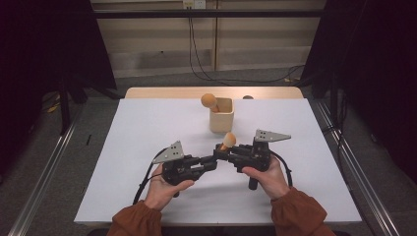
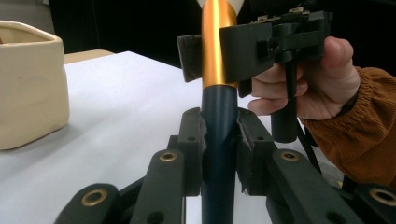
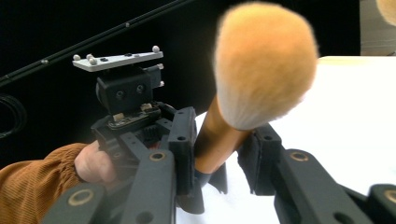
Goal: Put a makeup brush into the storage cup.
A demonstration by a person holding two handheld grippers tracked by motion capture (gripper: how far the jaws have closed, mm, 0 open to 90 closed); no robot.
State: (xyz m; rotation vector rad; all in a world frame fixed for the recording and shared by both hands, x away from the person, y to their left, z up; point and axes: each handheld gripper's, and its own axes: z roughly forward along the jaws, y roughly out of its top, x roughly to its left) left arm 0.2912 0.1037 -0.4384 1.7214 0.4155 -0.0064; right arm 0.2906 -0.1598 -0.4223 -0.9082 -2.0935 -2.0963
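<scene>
The makeup brush with the fluffy orange-tipped head, gold metal ferrule and dark blue handle point(image 1: 228, 141) stands nearly upright between your two grippers, lifted above the white desk point(image 1: 147, 132). In the left gripper view its dark blue handle runs straight up between your left gripper point(image 2: 219, 128)'s jaws, which are clenched on it from both sides. Just above them, your right gripper point(image 3: 219, 151) has its jaws around the gold ferrule, pads against the metal on either side, with no gap to be seen in the left gripper view. In the right gripper view the brush head rises out of those jaws, tilted a little, soft and out of focus. Your two hands hold the grippers nose to nose, jaws meeting at the brush, near the front middle of the desk.

Beyond the jaws, further from you, stands a cream square ceramic cup point(image 1: 221, 115) with a second orange-headed brush point(image 1: 210, 102) leaning out of its left side. The cup sits well apart from both grippers.
</scene>
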